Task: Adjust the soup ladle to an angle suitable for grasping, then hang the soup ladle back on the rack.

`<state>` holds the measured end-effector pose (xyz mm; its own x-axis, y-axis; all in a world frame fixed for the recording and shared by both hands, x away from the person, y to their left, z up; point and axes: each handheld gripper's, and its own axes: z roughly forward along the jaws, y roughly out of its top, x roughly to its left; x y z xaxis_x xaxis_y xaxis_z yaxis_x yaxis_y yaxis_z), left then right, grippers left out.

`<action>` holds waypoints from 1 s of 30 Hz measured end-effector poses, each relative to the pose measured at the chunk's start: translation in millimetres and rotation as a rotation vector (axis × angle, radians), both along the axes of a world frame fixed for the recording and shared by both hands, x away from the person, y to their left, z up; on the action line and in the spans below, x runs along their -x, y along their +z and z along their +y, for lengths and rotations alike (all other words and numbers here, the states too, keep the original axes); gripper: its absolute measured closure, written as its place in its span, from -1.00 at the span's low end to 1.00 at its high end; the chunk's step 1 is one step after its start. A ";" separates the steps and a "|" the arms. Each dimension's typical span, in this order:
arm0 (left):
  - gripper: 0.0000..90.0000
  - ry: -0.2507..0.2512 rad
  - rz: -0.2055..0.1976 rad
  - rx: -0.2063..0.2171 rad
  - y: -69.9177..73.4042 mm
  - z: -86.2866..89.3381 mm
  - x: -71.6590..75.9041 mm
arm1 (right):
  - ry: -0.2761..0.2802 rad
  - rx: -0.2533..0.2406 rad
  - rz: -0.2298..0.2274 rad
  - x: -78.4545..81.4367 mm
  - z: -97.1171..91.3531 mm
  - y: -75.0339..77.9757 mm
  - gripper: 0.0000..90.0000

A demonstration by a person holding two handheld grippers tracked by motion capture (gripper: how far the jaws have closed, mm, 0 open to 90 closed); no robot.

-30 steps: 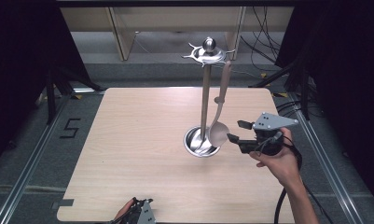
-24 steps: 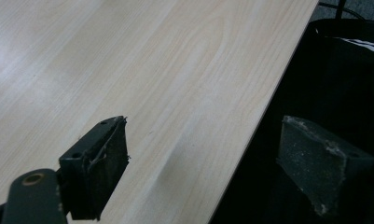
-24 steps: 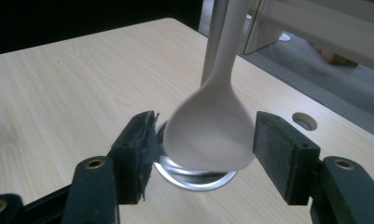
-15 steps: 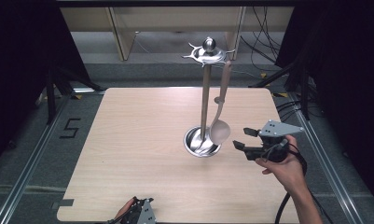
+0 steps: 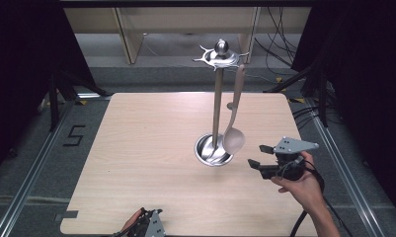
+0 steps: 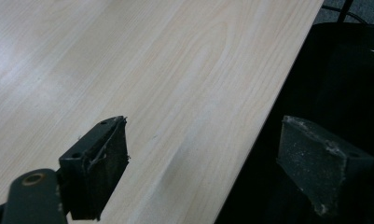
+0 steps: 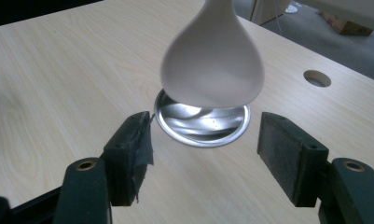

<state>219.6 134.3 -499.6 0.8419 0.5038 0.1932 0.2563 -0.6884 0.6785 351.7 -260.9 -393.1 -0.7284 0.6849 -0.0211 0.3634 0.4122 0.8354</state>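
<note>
The right gripper (image 5: 257, 157) was black, with a grey three-cornered plate on top and a black cable trailing from it past a bare forearm. Its two jaws ended in blocky dark pads with frayed edges, fixed by brass-ringed holes. The left gripper (image 6: 212, 172) had the same worn, dusty black pads.

Pale wooden table (image 5: 136, 163), round metal stand base (image 5: 213, 150) directly on it, right of centre.
</note>
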 end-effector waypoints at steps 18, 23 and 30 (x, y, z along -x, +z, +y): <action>-0.66 0.007 -0.018 -0.026 1.0 4.0 2.2 | -0.014 0.010 0.022 10.8 -15.9 -17.1 -0.23; -0.66 -0.001 -0.028 -0.022 1.9 3.5 2.1 | -0.024 0.005 0.036 16.9 -14.7 -18.1 -0.24; -0.66 -0.008 -0.021 -0.028 2.8 3.6 3.1 | -0.021 0.016 0.039 22.1 -13.5 -25.0 -0.25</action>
